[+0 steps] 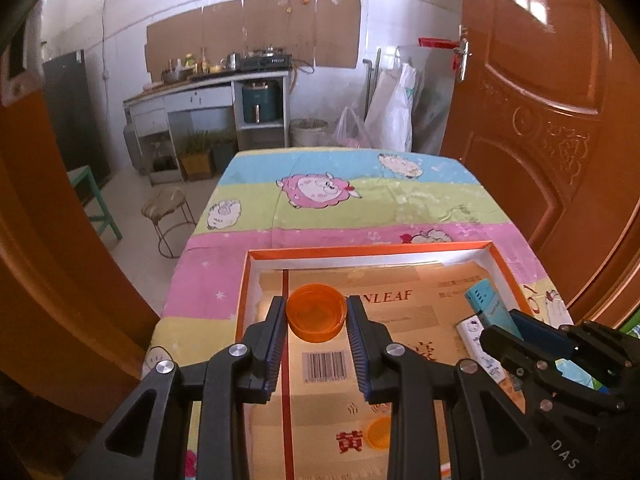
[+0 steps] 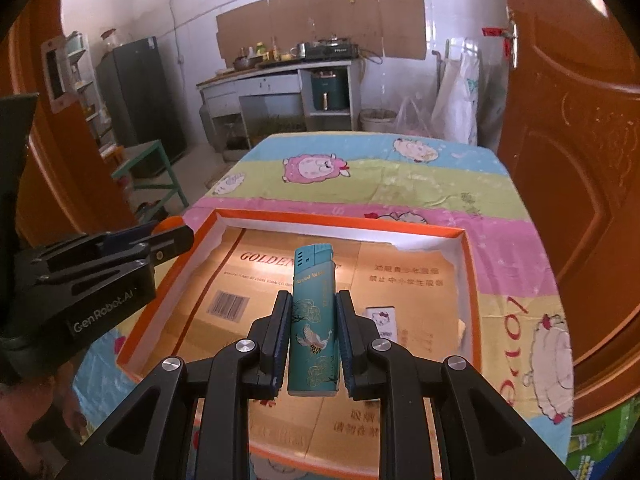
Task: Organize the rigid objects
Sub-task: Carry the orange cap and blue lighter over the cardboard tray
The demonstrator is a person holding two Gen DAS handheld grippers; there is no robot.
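My left gripper is shut on an orange plastic cap and holds it over the left part of an orange-rimmed box lined with cardboard. My right gripper is shut on a teal lighter, held upright over the same box. The lighter and the right gripper also show at the right of the left wrist view. The left gripper shows at the left of the right wrist view. A white Hello Kitty lighter lies in the box at the right, also seen in the left wrist view.
The box sits on a table with a striped sheep-print cloth. A brown door stands at the right. A stool and a green frame stand on the floor at the left. Kitchen counter at the back.
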